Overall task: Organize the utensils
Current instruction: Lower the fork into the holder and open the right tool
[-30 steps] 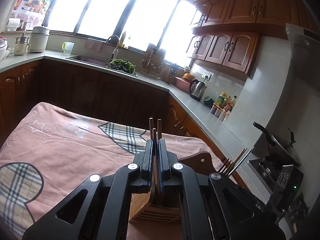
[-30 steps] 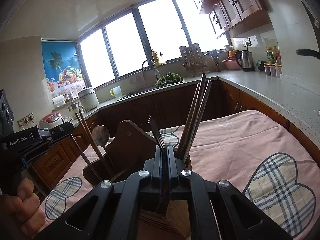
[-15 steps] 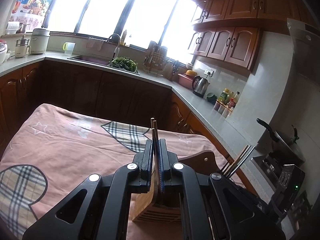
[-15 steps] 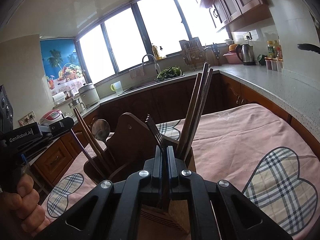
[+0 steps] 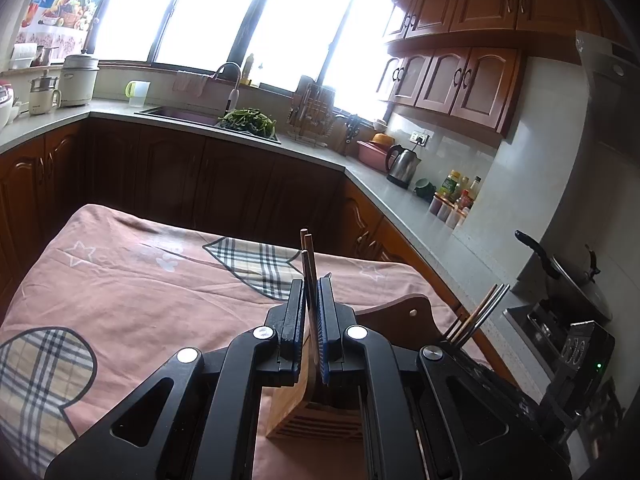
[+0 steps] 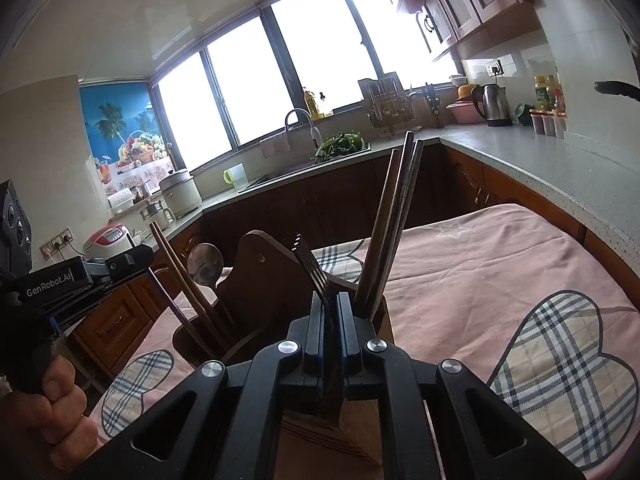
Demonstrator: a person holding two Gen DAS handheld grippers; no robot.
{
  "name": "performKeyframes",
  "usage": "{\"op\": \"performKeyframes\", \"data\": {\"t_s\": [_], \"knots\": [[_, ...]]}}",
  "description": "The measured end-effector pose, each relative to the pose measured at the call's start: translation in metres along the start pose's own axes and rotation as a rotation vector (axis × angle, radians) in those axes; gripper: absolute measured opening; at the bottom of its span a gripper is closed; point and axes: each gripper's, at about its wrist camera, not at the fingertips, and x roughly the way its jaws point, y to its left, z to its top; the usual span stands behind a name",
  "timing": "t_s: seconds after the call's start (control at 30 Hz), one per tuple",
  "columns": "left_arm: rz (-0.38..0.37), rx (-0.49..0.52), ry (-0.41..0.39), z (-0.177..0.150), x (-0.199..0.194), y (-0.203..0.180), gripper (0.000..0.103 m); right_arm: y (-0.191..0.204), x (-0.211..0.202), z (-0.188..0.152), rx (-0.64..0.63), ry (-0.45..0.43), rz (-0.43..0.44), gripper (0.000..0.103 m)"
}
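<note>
A surface (image 6: 500,264) draped in a pink cloth (image 5: 140,292) printed with plaid hearts and white stars carries a wooden utensil holder (image 6: 256,280) standing upright on the cloth.

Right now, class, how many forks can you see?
1: the fork stands clamped in the right gripper at the wooden holder. More may be hidden inside the holder.

Upright chopsticks (image 6: 394,224) crowding holder (image 6: 256,280) top

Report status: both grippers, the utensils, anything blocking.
Left gripper shut on chopsticks. Right gripper shut on fork. Both over wooden holder. Nothing blocking.
</note>
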Motion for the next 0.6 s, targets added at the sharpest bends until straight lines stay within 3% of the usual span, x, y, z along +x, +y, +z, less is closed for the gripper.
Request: {"op": "performKeyframes", "data": {"t_s": [0.2, 0.43, 0.6], "knots": [[0.007, 0.002, 0.004, 0.0, -0.001, 0.0, 0.006, -0.001, -0.005, 0.001, 0.011, -0.007, 0.0, 0.009], [0.012, 0.006, 0.018, -0.001, 0.002, -0.001, 0.006, 0.0, -0.015, 0.005, 0.003, -0.035, -0.009, 0.024], [0.012, 0.005, 0.03, -0.004, 0.005, -0.003, 0.006, 0.002, -0.019, 0.006, -0.003, -0.039, -0.02, 0.027]]}}
